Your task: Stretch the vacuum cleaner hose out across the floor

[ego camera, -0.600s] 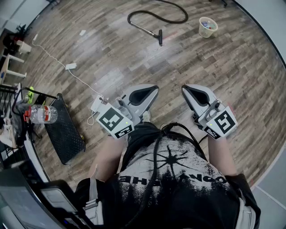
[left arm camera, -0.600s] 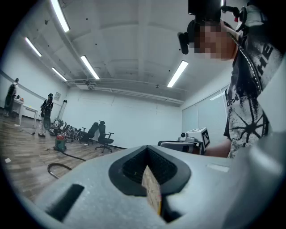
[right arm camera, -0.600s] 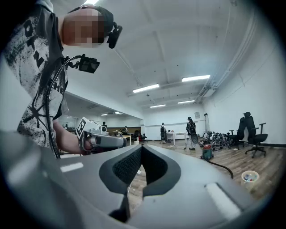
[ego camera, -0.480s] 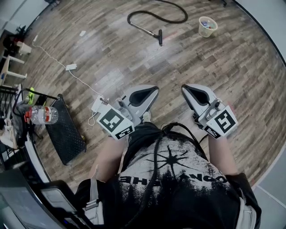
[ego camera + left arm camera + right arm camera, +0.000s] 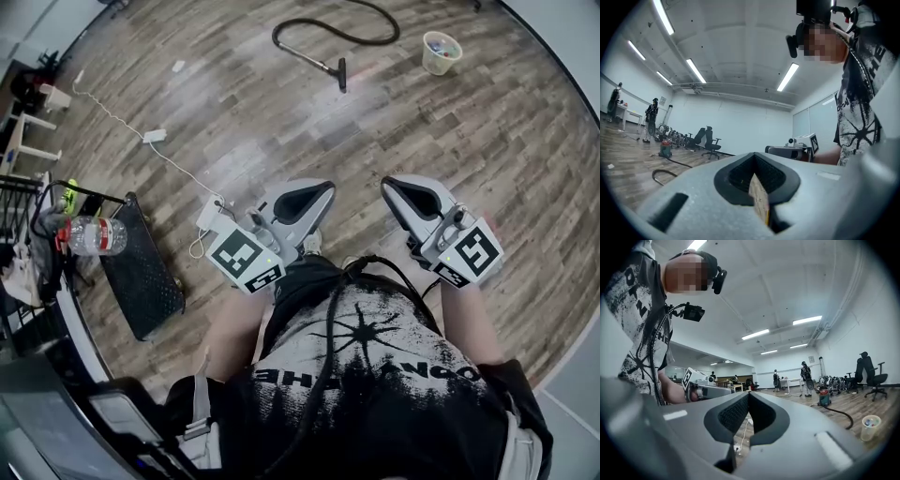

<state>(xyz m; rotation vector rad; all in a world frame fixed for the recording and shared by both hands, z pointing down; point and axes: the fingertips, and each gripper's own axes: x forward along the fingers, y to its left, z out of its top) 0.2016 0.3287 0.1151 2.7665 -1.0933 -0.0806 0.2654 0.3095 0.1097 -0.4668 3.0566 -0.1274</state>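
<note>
At nine o'clock in the head view a water bottle lies on a rack's edge beside a black mat. A white cable trails from ten o'clock down to a power strip. All of these sit off to the side, apparently no part of the job. The left gripper is held level just in front of the person's waist. Its jaws are clenched together with nothing between them, which looks like a carrying pose for walking rather than for working. The vacuum cleaner hose lies well apart at twelve o'clock, curled in a loop on the wooden floor, with its nozzle pointing back toward the person. The loop means the stretching is not yet begun. The left gripper view shows the hose running to the vacuum canister far across the room. The right gripper mirrors the left, level and closed on nothing. At one o'clock a small cup stands near the hose. A dragged hose could knock it, so it probably needs a wide berth.
</note>
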